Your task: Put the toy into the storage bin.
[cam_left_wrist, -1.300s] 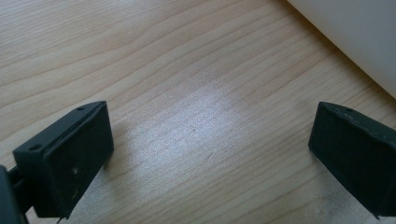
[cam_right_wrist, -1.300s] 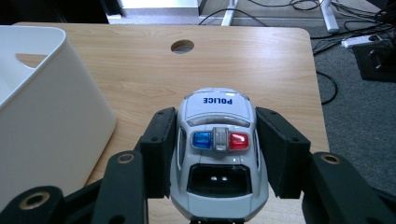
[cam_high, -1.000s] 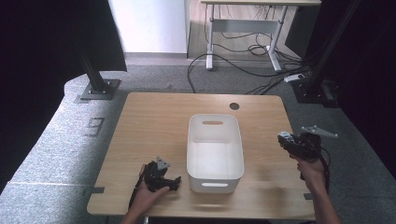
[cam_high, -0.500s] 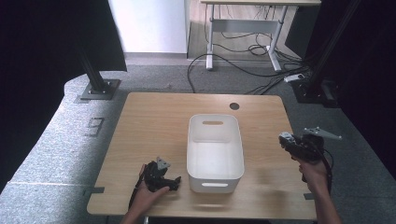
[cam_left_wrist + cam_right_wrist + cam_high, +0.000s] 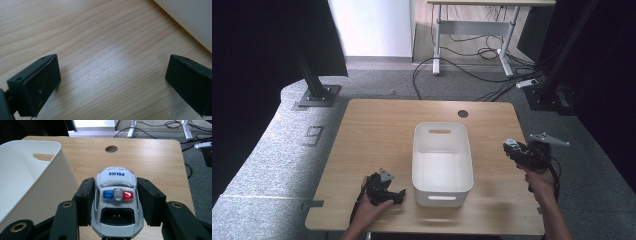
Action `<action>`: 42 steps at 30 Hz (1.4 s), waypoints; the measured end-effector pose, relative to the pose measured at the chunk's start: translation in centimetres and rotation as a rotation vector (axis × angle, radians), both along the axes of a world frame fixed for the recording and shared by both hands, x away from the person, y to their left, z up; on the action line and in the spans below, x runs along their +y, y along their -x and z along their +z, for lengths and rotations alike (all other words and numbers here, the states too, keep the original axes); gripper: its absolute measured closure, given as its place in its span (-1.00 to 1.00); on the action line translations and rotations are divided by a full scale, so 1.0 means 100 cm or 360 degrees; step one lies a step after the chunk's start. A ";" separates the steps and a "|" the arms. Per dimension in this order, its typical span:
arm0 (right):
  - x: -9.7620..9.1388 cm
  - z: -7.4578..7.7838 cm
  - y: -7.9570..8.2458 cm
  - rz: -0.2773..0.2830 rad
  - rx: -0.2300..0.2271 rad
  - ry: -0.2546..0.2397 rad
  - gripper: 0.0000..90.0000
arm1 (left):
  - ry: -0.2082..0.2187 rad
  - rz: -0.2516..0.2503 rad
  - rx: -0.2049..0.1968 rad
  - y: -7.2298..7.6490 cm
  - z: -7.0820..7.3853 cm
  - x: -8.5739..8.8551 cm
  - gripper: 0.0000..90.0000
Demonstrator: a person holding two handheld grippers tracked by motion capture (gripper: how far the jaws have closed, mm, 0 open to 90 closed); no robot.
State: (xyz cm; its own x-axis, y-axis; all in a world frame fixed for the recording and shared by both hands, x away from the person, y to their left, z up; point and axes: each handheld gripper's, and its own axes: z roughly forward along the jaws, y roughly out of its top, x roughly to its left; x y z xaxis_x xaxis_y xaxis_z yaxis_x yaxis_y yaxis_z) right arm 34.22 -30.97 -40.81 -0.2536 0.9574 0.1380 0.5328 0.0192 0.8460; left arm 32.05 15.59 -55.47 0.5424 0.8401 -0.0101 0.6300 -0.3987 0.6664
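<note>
A white toy police car (image 5: 116, 201) is gripped between the pads of the right gripper (image 5: 115, 202), one pad pressed against each flank, its roof with the blue and red light bar turned up toward the camera; in the high view the right gripper (image 5: 518, 150) is held above the table (image 5: 377, 125) near its right edge, just right of the white bin (image 5: 442, 186). The left gripper (image 5: 112, 82) is seen low over bare wood beside the bin's wall (image 5: 190, 20), jaws spread wide with nothing between them.
</note>
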 end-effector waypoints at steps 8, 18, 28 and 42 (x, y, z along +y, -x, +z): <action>0.013 0.006 -0.002 0.0032 -0.0016 0.0003 0.11 | 0.0001 -0.0001 0.0002 0.000 0.000 0.000 -1.00; 0.024 0.013 -0.006 0.0052 -0.0029 -0.0010 0.11 | 0.0000 0.0000 0.0001 0.000 0.000 0.000 -1.00; 0.040 0.017 -0.012 0.0092 -0.0045 0.0010 0.11 | 0.0000 0.0000 0.0001 0.000 0.000 0.000 -1.00; 0.057 0.020 -0.018 0.0106 -0.0046 -0.0017 0.11 | -0.0002 -0.0002 0.0003 0.000 0.000 0.000 -1.00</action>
State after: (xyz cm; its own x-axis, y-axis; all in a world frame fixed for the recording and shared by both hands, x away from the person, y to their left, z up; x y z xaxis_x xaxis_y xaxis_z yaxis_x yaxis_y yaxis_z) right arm 36.03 -25.30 -38.85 -0.3208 0.9368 0.1395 0.5059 0.0449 0.8614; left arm 32.04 15.60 -55.45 0.5433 0.8395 -0.0104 0.6309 -0.4001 0.6648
